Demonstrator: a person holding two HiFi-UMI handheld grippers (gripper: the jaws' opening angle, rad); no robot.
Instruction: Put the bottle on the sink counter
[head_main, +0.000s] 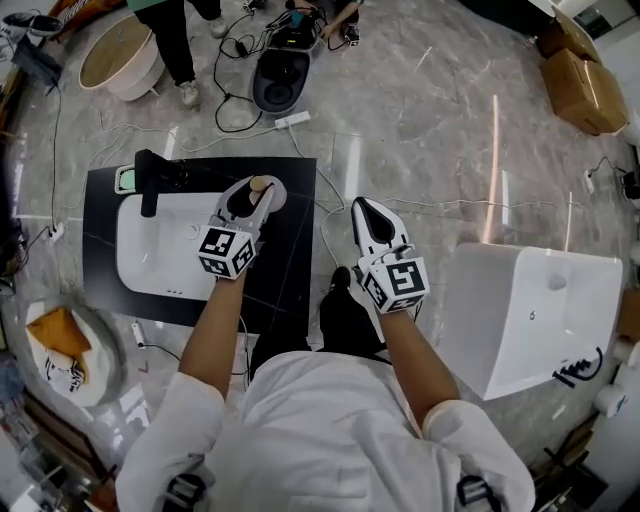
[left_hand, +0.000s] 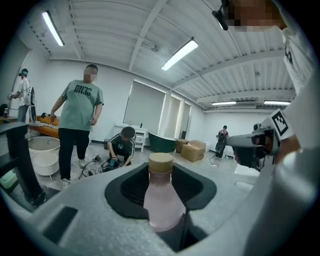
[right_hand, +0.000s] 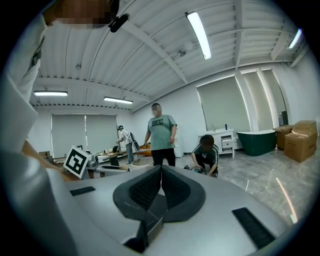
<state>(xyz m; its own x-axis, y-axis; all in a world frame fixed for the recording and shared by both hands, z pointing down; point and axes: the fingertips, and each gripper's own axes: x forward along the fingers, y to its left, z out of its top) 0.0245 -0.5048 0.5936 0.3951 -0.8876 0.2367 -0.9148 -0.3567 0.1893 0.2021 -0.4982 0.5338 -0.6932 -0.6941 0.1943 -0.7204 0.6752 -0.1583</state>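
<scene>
One bottle (left_hand: 161, 200) pinched in the left gripper (head_main: 256, 192) above the counter (head_main: 296, 250) edge — right gripper (head_main: 364, 207) pressed together over floor (head_main: 430, 130).

1. Glossy grey marble-look floor (head_main: 430, 130) underfoot, with a white power strip (head_main: 292, 120) lying on it.
2. Brown cardboard boxes (head_main: 585, 85) sit together at the far corner.
3. Overhead, a white ribbed ceiling (left_hand: 115, 30) with long fluorescent tube lights (left_hand: 179, 54) on.
4. A dark green bathtub (right_hand: 257, 140) stands by the white wall (right_hand: 189, 114).
</scene>
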